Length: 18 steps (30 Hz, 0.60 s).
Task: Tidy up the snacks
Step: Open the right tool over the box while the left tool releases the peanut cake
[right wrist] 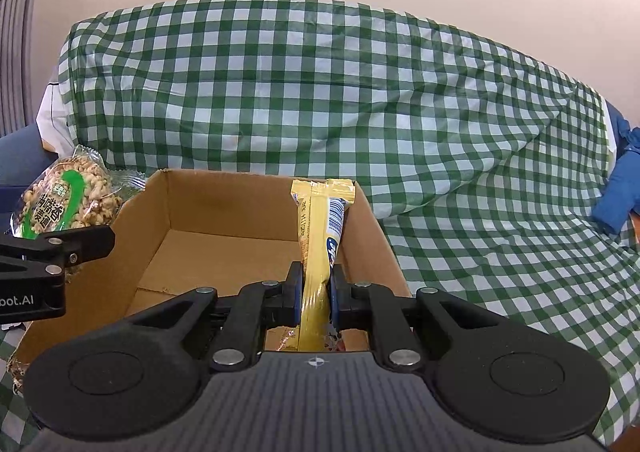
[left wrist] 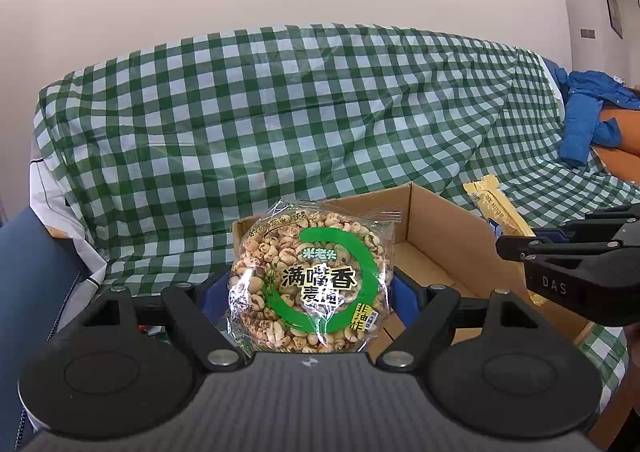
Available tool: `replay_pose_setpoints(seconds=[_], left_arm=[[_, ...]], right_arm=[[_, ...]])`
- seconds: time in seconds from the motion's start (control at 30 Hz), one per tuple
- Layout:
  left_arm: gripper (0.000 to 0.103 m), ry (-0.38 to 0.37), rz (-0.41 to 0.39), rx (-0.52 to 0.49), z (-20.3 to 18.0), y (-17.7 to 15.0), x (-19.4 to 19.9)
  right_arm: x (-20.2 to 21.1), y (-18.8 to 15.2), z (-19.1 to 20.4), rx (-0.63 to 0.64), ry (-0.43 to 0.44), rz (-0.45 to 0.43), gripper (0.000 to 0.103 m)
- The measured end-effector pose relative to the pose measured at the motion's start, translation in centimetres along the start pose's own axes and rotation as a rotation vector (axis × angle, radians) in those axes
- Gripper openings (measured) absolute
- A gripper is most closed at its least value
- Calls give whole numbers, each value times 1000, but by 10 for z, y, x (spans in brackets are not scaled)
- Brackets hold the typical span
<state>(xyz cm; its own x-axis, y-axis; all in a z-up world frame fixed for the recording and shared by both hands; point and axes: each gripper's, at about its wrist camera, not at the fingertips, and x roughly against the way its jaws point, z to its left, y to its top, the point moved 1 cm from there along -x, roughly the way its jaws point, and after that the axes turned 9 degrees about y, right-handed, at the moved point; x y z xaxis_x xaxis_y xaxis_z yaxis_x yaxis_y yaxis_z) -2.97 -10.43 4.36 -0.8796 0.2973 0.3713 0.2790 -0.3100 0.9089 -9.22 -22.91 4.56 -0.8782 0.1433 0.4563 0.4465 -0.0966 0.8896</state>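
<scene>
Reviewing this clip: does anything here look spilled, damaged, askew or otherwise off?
Nothing stands out. The left gripper holds the puffed-grain snack bag and the right gripper holds the yellow snack bar over the open cardboard box. Both wrappers look intact. The checked cloth is merely wrinkled.

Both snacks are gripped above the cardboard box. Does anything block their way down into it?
Nothing visible does. The box is open-topped, and its floor looks bare. The yellow bar in the right gripper and the puffed-grain pack in the left gripper hang at its opening.
</scene>
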Motion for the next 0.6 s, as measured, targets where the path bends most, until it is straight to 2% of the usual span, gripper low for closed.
replay_pose_setpoints(seconds=[0.6], left_arm=[[84, -4, -6, -4, -3, -1, 1]], right_arm=[[-7, -2, -1, 11, 4, 2, 14]])
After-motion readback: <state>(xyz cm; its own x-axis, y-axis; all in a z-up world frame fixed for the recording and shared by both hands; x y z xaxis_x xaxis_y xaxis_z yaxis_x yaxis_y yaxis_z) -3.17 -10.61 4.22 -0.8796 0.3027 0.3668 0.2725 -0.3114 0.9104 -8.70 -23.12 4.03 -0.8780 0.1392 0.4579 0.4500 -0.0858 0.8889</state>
